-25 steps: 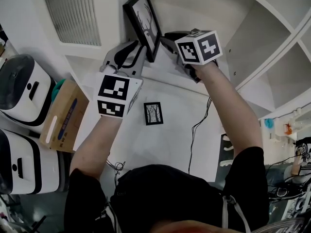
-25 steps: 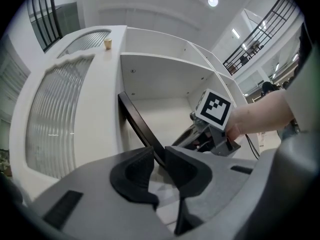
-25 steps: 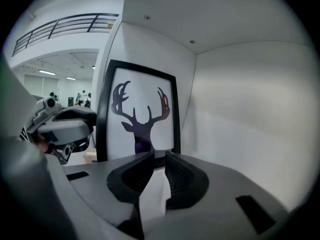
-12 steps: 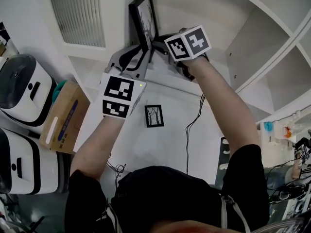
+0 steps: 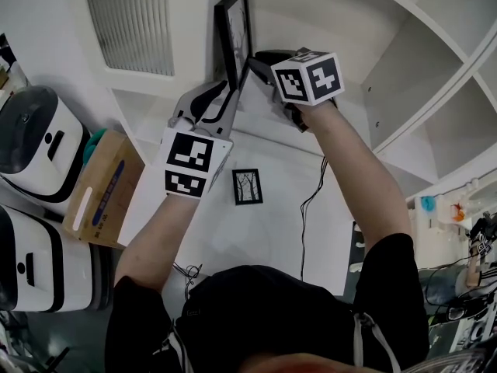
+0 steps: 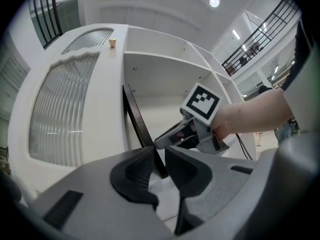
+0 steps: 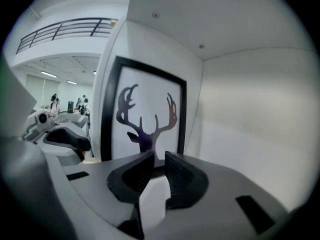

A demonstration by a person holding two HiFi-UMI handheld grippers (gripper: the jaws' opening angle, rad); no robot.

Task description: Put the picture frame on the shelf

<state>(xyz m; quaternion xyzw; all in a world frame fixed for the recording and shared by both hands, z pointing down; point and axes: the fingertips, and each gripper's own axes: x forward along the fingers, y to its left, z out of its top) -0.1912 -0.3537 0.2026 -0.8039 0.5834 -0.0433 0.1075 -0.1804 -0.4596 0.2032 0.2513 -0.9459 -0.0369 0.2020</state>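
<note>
My left gripper has its jaws closed on the picture frame. The thin black edge of the frame goes up between the two pads, and they press it from both sides, at its lower part.

My right gripper has its jaws near each other, with a narrow slit between them, and nothing is in this slit. Just beyond their tips is the lower bar of the frame; whether the tips touch it, I cannot tell.

Above the right jaws the frame shows its face, a dark deer head with antlers on white paper. From the left jaws I see the frame only by its edge, and the right gripper comes to it from the right side.

The frame stands upright inside a compartment of the white shelf.

Further out, below both hands in the head view, a second small frame lies flat on a white table, well apart from both grippers.
</note>
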